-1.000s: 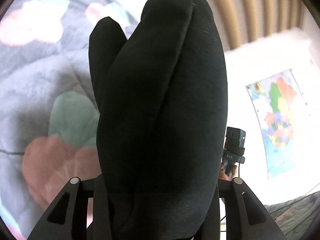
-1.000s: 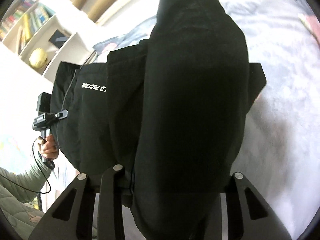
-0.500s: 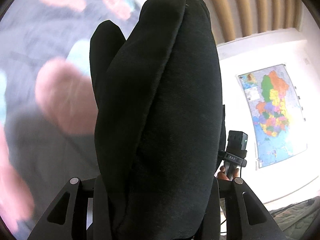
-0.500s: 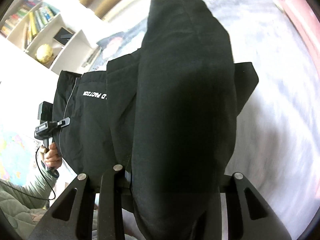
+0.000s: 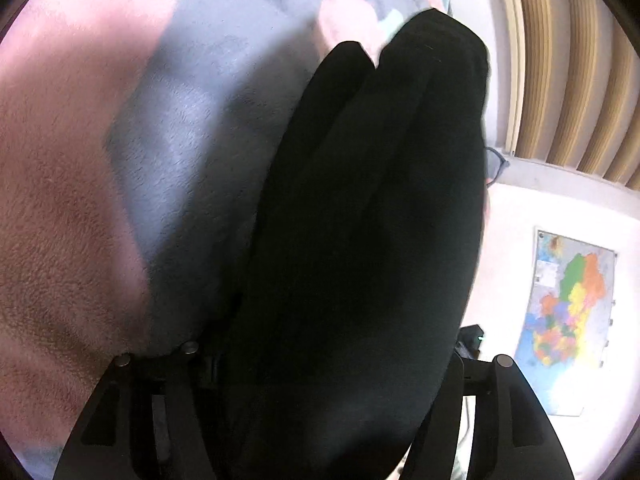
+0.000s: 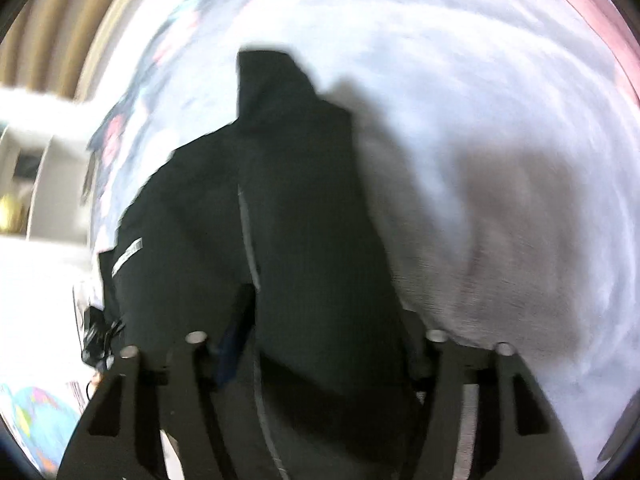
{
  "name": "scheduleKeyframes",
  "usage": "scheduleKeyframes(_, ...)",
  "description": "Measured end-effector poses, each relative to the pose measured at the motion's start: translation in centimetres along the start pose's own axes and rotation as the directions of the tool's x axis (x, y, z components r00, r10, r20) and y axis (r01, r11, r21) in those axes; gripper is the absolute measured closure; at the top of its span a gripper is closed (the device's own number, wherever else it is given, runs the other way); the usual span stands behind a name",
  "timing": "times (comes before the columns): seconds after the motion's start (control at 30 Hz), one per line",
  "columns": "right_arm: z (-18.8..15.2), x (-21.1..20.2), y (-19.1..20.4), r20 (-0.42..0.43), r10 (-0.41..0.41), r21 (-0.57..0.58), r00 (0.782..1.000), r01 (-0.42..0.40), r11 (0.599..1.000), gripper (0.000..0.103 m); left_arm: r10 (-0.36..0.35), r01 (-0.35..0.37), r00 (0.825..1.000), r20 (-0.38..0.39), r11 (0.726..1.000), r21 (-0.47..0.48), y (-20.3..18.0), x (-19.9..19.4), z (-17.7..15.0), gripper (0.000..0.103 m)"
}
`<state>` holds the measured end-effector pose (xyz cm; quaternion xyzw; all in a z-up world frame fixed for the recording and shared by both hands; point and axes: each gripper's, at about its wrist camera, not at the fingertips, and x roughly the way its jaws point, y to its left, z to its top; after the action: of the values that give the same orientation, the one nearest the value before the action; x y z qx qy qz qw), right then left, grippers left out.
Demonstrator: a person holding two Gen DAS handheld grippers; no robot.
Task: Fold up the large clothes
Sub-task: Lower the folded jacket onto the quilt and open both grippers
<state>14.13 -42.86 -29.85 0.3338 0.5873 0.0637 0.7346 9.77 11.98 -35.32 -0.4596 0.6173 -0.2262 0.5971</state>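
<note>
A large black garment [image 5: 368,240] fills the middle of the left wrist view, bunched and draped over my left gripper [image 5: 320,364], which is shut on it; its fingertips are hidden by the cloth. In the right wrist view the same black garment [image 6: 288,220], with a thin grey seam and a small white label, hangs from my right gripper [image 6: 316,340], which is shut on it. Both grippers are close above the fleece blanket [image 5: 180,140], which also shows in the right wrist view [image 6: 500,160]. The right view is motion-blurred.
The blanket is grey-blue with pink patches [image 5: 60,200]. A white wall with a coloured map [image 5: 568,316] and beige curtains [image 5: 580,60] lie to the right of the left view. A white shelf [image 6: 24,168] shows at the left of the right view.
Both grippers have swung down toward the blanket with the garment. The blanket now fills much more of each view and the garment hangs shorter in the right view.
</note>
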Motion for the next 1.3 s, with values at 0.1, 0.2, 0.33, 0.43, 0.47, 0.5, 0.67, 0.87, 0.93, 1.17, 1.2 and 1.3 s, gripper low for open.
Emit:
scheduleKeyframes(0.1, -0.6, -1.9, 0.7, 0.03, -0.082, -0.034, 0.996, 0.083, 0.996, 0.037, 0.185, -0.193, 0.981, 0.064, 0.972, 0.136, -4.2, -2.1, -0.4, 0.038)
scheduleKeyframes(0.2, -1.2, -5.1, 3.1, 0.137, -0.317, -0.147, 0.938, 0.336, 0.93, 0.033, 0.385, -0.435, 0.898, 0.214, 0.852, 0.292, -9.8, -5.0, -2.3, 0.039)
scheduleKeyframes(0.33, -3.9, -7.9, 10.0, 0.266, -0.352, -0.278, 0.898, 0.421, 0.863, 0.033, 0.41, -0.532, 0.845, 0.343, 0.71, 0.461, -17.6, -5.0, -6.1, 0.038)
scheduleKeyframes(0.43, -5.6, -5.3, 12.5, 0.199, -0.291, -0.342, 0.936, 0.344, 0.874, 0.033, 0.367, -0.465, 0.885, 0.287, 0.702, 0.539, -16.6, -4.6, -8.0, 0.038)
scheduleKeyframes(0.47, -6.1, -3.6, 13.3, 0.171, -0.293, -0.366, 0.941, 0.337, 0.868, 0.033, 0.384, -0.466, 0.884, 0.265, 0.695, 0.547, -14.9, -4.2, -8.6, 0.038)
scheduleKeyframes(0.5, -6.7, -2.1, 13.8, 0.161, -0.317, -0.382, 0.935, 0.355, 0.853, 0.033, 0.42, -0.478, 0.876, 0.239, 0.684, 0.551, -12.9, -3.0, -9.6, 0.038)
scheduleKeyframes(0.67, -8.6, 3.3, 11.4, 0.087, -0.453, -0.377, 0.887, 0.45, 0.81, 0.033, 0.596, -0.644, 0.749, 0.29, 0.549, 0.534, -8.7, 4.4, -10.7, 0.035)
scheduleKeyframes(0.87, -8.7, -0.7, 14.3, 0.141, -0.434, -0.359, 0.89, 0.454, 0.815, 0.033, 0.566, -0.7, 0.707, 0.424, 0.474, 0.534, -14.0, 1.9, -11.8, 0.037)
scheduleKeyframes(0.93, -9.2, -3.6, 16.1, 0.197, -0.404, -0.36, 0.893, 0.449, 0.818, 0.033, 0.497, -0.71, 0.704, 0.507, 0.466, 0.528, -17.6, -1.0, -13.6, 0.037)
scheduleKeyframes(1.17, -11.1, -12.0, 26.5, 0.4, -0.343, -0.348, 0.85, 0.487, 0.801, 0.018, 0.341, -0.716, 0.683, 0.646, 0.485, 0.501, -27.6, -7.3, -17.5, 0.035)
scheduleKeyframes(1.2, -11.5, -12.9, 27.3, 0.421, -0.342, -0.339, 0.84, 0.495, 0.8, 0.017, 0.326, -0.721, 0.674, 0.663, 0.485, 0.495, -28.6, -7.3, -17.5, 0.035)
scheduleKeyframes(1.3, -12.9, -14.6, 29.8, 0.467, -0.326, -0.332, 0.822, 0.505, 0.797, 0.017, 0.32, -0.769, 0.614, 0.721, 0.446, 0.458, -31.0, -8.0, -18.0, 0.034)
